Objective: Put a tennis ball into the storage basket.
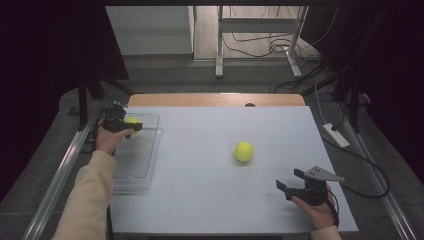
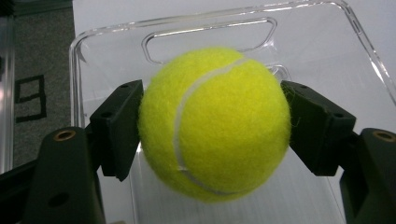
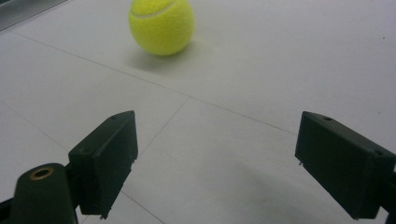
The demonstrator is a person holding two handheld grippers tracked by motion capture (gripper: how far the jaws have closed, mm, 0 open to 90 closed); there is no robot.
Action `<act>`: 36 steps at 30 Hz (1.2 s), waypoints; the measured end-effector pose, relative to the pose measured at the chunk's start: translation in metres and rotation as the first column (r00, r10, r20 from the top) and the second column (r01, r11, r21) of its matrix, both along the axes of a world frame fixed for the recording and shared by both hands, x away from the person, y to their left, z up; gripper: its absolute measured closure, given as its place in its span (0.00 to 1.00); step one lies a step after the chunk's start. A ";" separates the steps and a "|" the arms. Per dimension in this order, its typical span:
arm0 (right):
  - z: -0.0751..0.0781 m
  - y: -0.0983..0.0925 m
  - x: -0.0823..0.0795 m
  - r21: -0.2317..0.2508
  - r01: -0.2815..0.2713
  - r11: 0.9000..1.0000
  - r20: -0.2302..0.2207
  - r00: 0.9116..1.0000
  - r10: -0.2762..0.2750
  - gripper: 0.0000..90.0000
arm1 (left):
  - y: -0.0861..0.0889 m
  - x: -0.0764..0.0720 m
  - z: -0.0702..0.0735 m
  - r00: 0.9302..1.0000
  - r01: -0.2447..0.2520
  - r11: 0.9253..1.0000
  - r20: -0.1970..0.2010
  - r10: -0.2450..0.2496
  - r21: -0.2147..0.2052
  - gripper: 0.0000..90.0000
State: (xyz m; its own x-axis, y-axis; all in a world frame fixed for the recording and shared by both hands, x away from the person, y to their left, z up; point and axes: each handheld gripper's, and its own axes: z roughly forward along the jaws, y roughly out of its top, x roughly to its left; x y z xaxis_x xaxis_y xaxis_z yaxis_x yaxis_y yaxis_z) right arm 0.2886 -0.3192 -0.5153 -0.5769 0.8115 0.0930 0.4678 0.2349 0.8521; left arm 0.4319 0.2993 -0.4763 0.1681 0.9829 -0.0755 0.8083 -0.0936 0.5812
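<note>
High view: the left tongs [image 1: 131, 126] are over the far end of a clear tray [image 1: 142, 165] at the left edge of the white bench [image 1: 210, 200]. They are clamped on a yellow ball [image 1: 132, 121], which is held above the tray floor. A second ball [image 1: 243, 151] lies on the bench, right of the middle and well apart from the tray. The right tongs [image 1: 290, 180] are near the front right corner of the bench, with the jaws apart and nothing between them. They point toward the second ball but are not near it.

Left gripper view: the ball [image 2: 215, 123] sits between the two black jaws, and both pads press on its sides. Behind it is the tray [image 2: 327, 56], with a handle slot in its far wall.

Right gripper view: the jaws stand wide apart over the bare bench [image 3: 261, 74]. The second ball [image 3: 161, 25] rests on the bench ahead of them, a little to the left, not touching them.
</note>
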 end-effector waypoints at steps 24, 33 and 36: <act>0.000 0.000 0.001 0.009 0.003 1.000 0.000 1.000 -0.003 0.14 | -0.005 -0.018 0.022 0.990 0.041 0.994 0.136 -0.028 -0.097 0.13; 0.000 -0.002 0.004 0.026 0.013 1.000 -0.007 1.000 -0.013 0.14 | -0.016 -0.036 0.032 0.974 0.136 0.977 0.205 -0.101 -0.163 0.14; 0.000 -0.002 0.004 0.030 0.016 0.999 -0.009 1.000 -0.016 0.14 | -0.019 -0.039 0.035 0.968 0.158 0.973 0.220 -0.119 -0.166 0.14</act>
State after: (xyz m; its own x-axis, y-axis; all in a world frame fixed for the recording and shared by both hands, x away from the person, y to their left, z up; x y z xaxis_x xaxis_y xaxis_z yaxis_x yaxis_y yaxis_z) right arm 0.2931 -0.3215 -0.5151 -0.5630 0.8173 0.1225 0.4789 0.2019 0.8544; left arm 0.3925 0.2803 -0.4417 0.3325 0.9220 -0.1985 0.6549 -0.0742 0.7521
